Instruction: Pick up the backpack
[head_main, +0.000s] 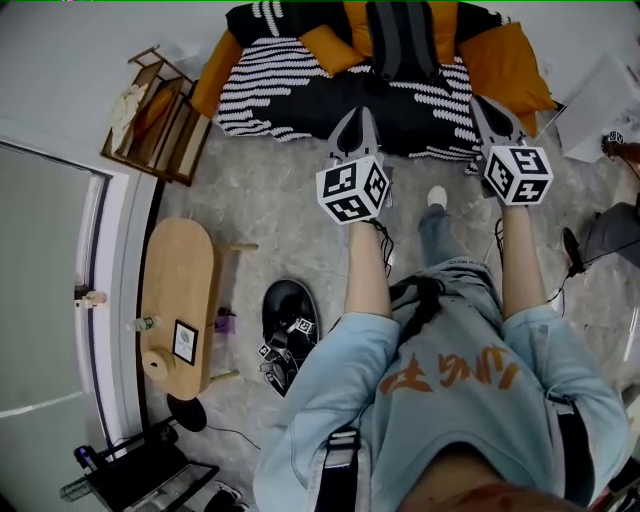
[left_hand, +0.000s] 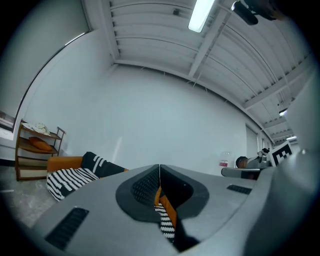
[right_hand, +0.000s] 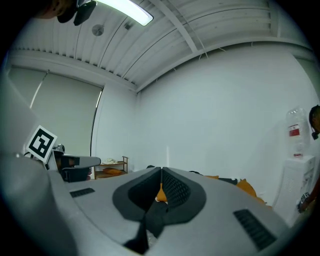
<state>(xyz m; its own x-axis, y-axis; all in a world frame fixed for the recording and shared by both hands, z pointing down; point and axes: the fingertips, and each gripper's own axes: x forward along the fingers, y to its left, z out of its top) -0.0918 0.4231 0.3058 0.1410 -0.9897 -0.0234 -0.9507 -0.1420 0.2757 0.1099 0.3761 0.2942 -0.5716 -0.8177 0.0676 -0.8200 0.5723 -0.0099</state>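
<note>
- Your left tongs (head_main: 358, 114) are pinched fully together with nothing in them. Same for your right tongs (head_main: 483, 102): closed and empty. You'll need to open whichever one goes in.
- Both point level, straight out over the front edge of the sofa (head_main: 250, 110), side by side with a gap between them.
- The backpack (head_main: 400, 40) is dead ahead and further back on the sofa, roughly in line with that gap but sitting more toward your left tongs. I'd call the left the nearer one, though both have a way to go.
- Its long axis runs away from you, front-to-back across the sofa, so you're coming at its near short end.
- Looks-wise it's a dark grey soft pack with lengthwise straps or panels on the side facing up. It's lying on the black-and-white striped blanket (head_main: 270, 95) with orange cushions (head_main: 335, 47) on either side.
- Its far end is cut off at the top of the head view, so I can't tell where the grab handle is.
</note>
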